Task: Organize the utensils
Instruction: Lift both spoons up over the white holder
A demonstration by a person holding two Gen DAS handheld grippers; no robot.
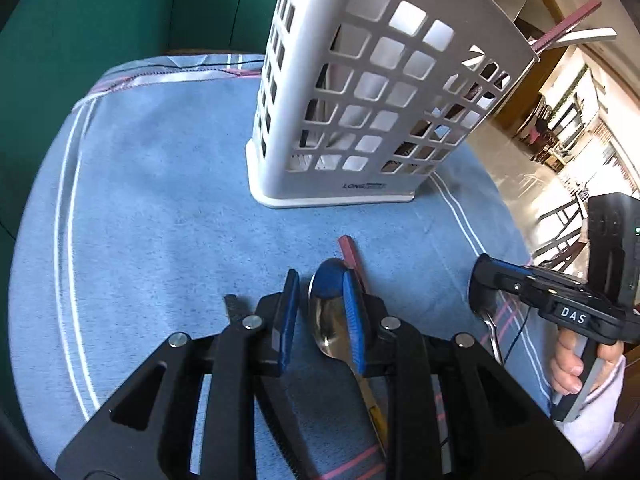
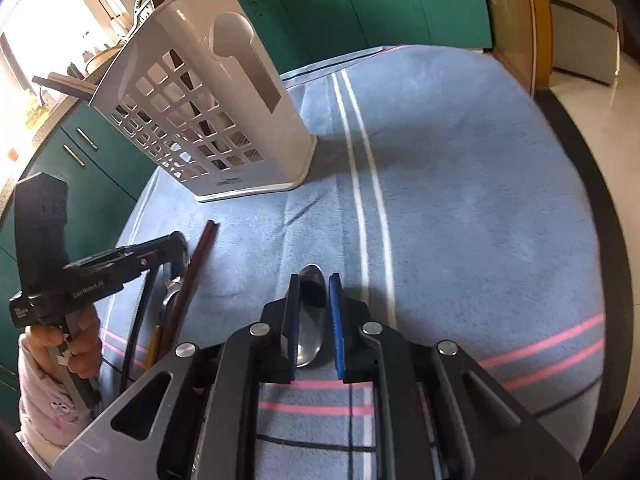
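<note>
- Green cabinets (image 2: 380,4) in bkgd; blue towel (image 1: 160,220) w/ white and pink stripes covers table.
- White slotted utensil caddy (image 1: 360,92) upright on towel, some utensils already inside.
- Left gripper (image 1: 320,316): jaws slightly apart, steel spoon (image 1: 326,332) bowl between pads, lying on towel beside dark red chopstick (image 1: 352,256); can't tell if pads press.
- Right gripper (image 2: 314,320): jaws narrowly apart around second spoon (image 2: 310,320) on towel; grip unclear.

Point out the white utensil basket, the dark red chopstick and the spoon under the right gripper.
white utensil basket (image 1: 360,120), left wrist view, on its lattice front wall.
dark red chopstick (image 2: 196,264), right wrist view, mid-shaft.
spoon (image 2: 310,320), right wrist view, on its bowl.
</note>
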